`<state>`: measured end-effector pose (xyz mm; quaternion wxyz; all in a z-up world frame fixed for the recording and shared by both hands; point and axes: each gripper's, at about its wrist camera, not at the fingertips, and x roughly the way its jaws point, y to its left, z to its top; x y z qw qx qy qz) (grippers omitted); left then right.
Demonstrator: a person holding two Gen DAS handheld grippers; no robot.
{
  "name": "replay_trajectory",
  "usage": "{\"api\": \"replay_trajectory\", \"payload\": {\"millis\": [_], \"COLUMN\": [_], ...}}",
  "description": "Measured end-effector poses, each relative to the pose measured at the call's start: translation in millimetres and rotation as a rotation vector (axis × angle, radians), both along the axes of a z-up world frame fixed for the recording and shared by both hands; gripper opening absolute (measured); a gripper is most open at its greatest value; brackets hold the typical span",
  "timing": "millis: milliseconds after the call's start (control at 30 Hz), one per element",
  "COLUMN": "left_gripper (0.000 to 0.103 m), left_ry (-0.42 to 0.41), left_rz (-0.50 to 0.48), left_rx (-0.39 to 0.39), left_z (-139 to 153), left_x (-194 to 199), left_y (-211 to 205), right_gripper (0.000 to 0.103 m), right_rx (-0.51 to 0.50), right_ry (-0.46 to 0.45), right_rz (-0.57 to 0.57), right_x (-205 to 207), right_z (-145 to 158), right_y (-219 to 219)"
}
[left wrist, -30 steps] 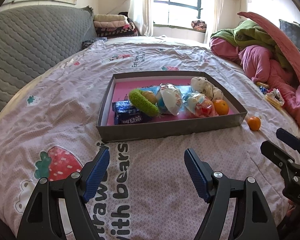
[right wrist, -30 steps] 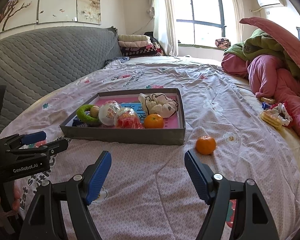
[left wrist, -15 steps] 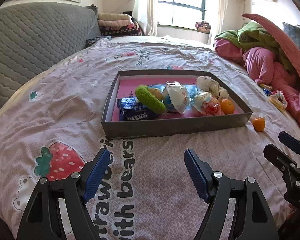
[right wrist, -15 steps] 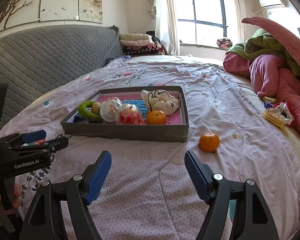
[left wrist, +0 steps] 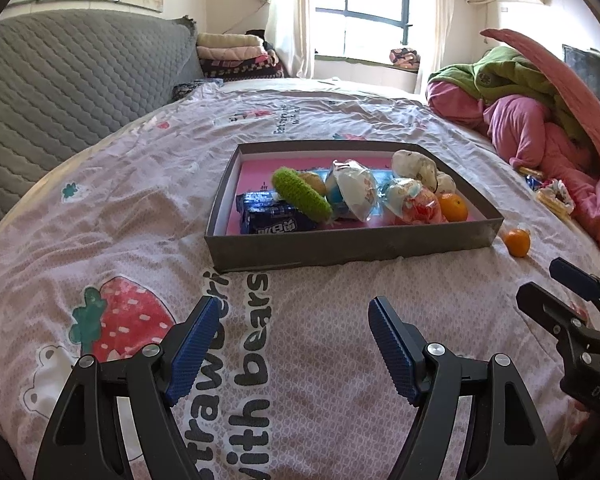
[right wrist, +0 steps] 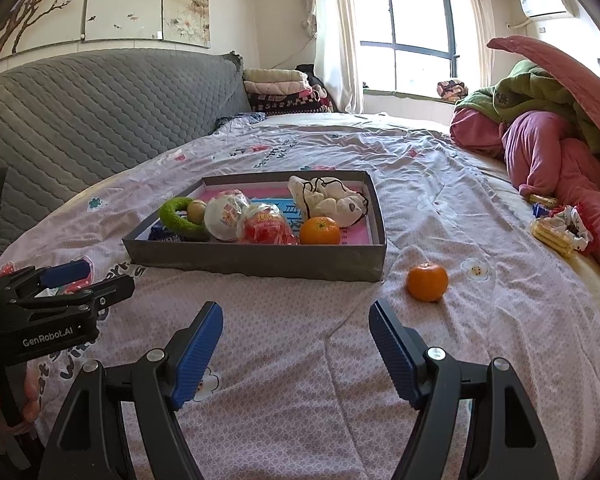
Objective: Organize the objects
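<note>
On the bedspread (right wrist: 284,344) my grey tray (right wrist: 256,258) sits at twelve o'clock, already holding toys, snack bags and one orange. The loose mandarin (right wrist: 427,282) lies just off its right corner, at one o'clock from my right gripper (right wrist: 296,354), the nearer one, nothing between. Being round, it has no axis to match. Both right and left gripper (left wrist: 292,354) gape wide, empty. Wrappers, I think, lie at three.

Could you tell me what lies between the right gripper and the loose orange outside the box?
Only bare bedsheet, seen in the right wrist view: the open right gripper hovers short of the orange.
</note>
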<state>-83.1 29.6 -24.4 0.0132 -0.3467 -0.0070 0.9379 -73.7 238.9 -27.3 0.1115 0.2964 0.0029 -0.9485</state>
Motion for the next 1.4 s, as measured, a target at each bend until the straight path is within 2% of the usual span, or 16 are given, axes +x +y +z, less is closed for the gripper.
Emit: {"api": "replay_trajectory", "payload": {"millis": [400, 633, 1400], "left_gripper": [0.078, 0.078, 0.078], "left_ry": [0.029, 0.007, -0.025], "left_rz": [0.001, -0.010, -0.011], "left_rx": [0.012, 0.015, 0.009], "left_z": [-2, -6, -11], "left_x": [4, 2, 4], "left_y": [-2, -1, -1], "right_gripper": [0.075, 0.075, 0.075], "right_rx": [-0.008, -0.023, -0.016], "right_ry": [-0.001, -0.035, -0.042], "right_rz": [-0.019, -0.023, -0.027], "right_x": [1, -3, -1], "right_z": [-8, -14, -19], "right_y": [1, 4, 1]}}
